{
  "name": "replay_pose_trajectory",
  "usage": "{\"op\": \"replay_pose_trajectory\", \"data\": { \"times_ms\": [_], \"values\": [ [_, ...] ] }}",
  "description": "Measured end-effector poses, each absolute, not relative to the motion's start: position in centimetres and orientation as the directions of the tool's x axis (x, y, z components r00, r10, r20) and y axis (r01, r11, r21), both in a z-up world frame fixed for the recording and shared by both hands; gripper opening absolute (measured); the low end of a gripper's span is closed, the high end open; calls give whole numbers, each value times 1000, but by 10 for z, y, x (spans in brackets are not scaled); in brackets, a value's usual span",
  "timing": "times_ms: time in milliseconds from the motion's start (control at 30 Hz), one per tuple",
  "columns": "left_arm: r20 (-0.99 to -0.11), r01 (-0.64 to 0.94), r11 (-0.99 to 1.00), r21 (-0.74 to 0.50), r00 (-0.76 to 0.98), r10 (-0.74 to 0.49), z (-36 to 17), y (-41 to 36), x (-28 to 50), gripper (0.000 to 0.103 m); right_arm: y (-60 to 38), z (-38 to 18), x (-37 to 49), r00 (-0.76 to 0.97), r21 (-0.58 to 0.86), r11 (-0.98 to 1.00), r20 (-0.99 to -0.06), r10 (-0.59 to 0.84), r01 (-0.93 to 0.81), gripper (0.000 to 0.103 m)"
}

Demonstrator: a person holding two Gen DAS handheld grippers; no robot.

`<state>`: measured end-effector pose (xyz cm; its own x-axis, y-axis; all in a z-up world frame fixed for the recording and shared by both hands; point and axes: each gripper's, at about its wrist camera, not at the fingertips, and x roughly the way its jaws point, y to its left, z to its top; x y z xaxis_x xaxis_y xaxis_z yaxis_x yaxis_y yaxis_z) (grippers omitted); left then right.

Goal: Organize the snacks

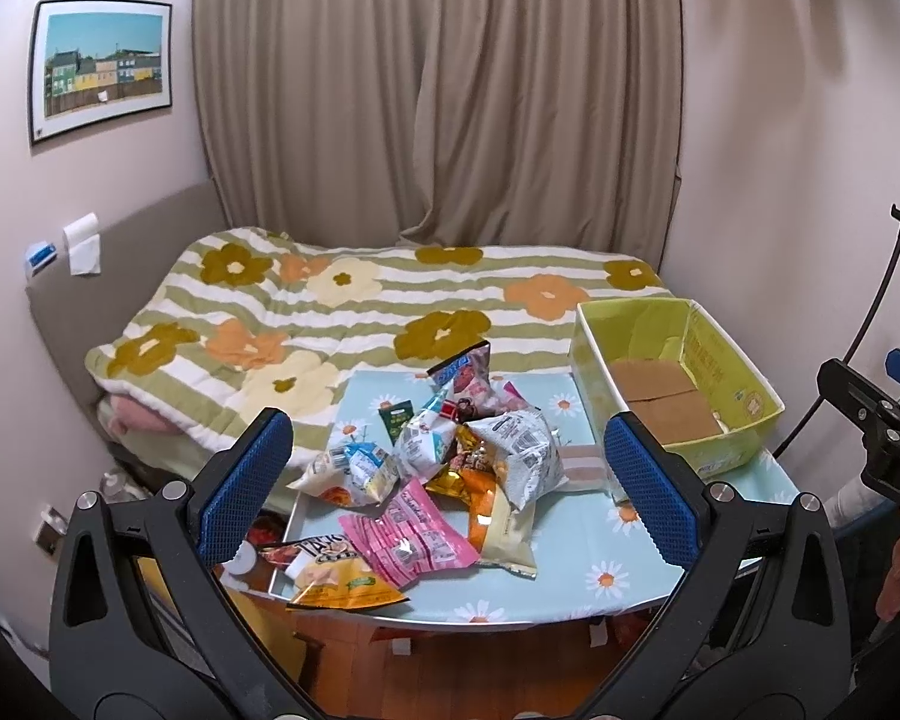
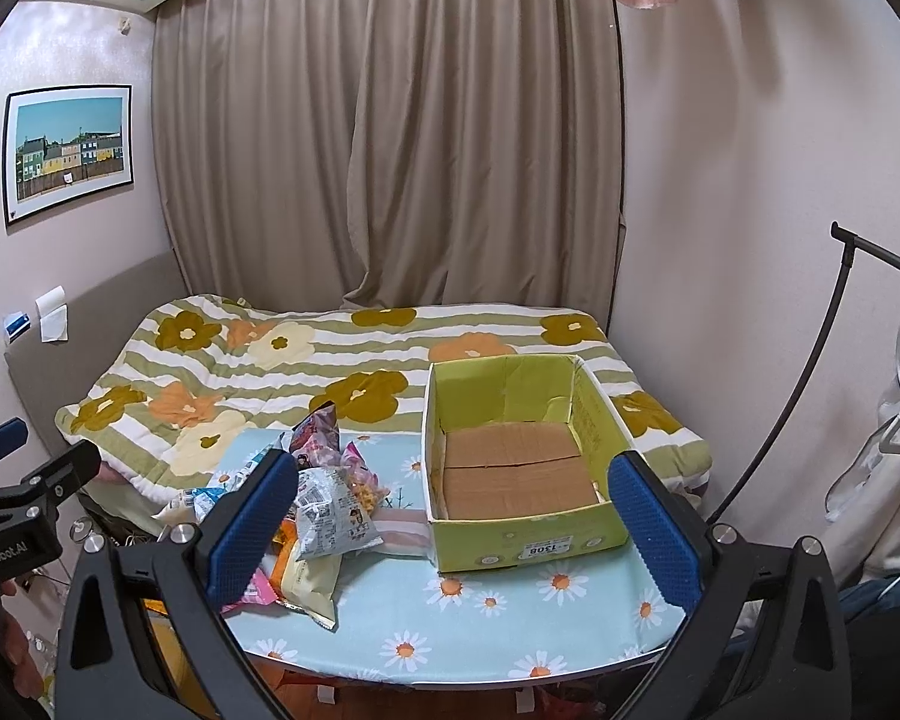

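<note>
A pile of snack packets (image 1: 450,468) lies on the left half of a small table with a daisy cloth (image 1: 600,576); a pink packet (image 1: 408,540) and an orange packet (image 1: 342,585) lie at its near edge. An open yellow-green cardboard box (image 1: 678,384) stands on the table's right, with nothing in it. My left gripper (image 1: 450,480) is open and empty, held back from the pile. My right gripper (image 2: 450,516) is open and empty, held before the box (image 2: 522,456), with the pile (image 2: 324,510) at its left finger.
A bed with a flowered quilt (image 1: 360,312) lies behind the table, with curtains (image 1: 438,90) beyond. A black stand pole (image 2: 810,384) and hanging white clothes (image 2: 882,456) are at the right. The other gripper shows at the edge of each view (image 1: 870,420).
</note>
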<state>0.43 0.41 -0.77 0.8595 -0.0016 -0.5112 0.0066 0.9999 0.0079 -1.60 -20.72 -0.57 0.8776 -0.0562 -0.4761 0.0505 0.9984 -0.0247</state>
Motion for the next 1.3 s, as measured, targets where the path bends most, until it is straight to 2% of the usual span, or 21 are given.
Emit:
{"op": "replay_pose_trajectory", "data": {
  "times_ms": [967,1300],
  "values": [
    [-516,-1,1000,-6,857,-3,-15,5,0,103,-206,-1,-15,876,-25,999,-480,-53,47,103],
    [-596,-93,996,-12,800,68,-38,16,4,103,-204,-21,14,833,-16,995,-548,75,-100,103]
  ]
}}
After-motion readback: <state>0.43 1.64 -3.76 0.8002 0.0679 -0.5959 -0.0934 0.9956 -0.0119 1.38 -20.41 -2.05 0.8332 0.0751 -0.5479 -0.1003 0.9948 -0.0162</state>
